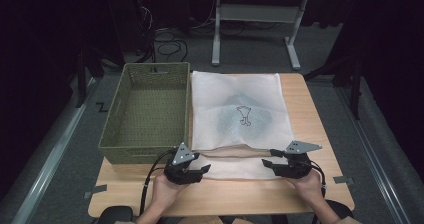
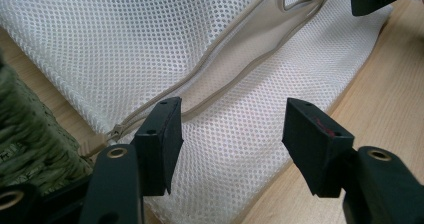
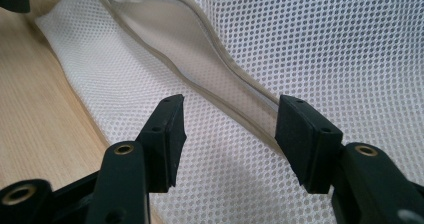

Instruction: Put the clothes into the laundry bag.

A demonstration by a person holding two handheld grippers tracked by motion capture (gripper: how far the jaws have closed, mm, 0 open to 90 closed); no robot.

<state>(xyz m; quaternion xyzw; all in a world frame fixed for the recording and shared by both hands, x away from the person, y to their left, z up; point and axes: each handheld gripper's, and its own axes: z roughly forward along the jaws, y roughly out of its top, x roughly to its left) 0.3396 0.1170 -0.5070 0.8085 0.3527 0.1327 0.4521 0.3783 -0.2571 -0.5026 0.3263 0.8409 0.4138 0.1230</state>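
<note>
We have the white mesh laundry bag (image 1: 240,114) flat on the table (image 1: 225,196), its near edge right under our fingers, with the green woven basket (image 1: 145,114) touching its left side. The zipper opening (image 2: 240,59) gapes along that near edge, and a dark garment (image 1: 244,115) shows faintly through the mesh well beyond our fingertips.

Our left gripper (image 1: 202,169) hovers over the left end of the opening. In the left gripper view its jaws stand about half apart with nothing pinched; the lower tape of the zipper runs just ahead of the left finger (image 2: 160,134), and the zipper pull (image 2: 114,130) lies just outside that finger, toward the basket. Our right gripper (image 1: 267,164) sits at the right end, jaws apart a good way and empty as well; in the right gripper view the beige zipper tape (image 3: 220,69) passes between the fingertips and close to the right finger (image 3: 305,134).

The step in hand, as we judge it, is taking hold of the bag's mouth. To do it well, we should lower each pair of fingers so one pad slips inside the gap and the other stays outside, then close on a single layer only. Catching both layers would pinch the mouth shut. We should grip the firm tape rather than loose mesh, and keep both grips level.
</note>
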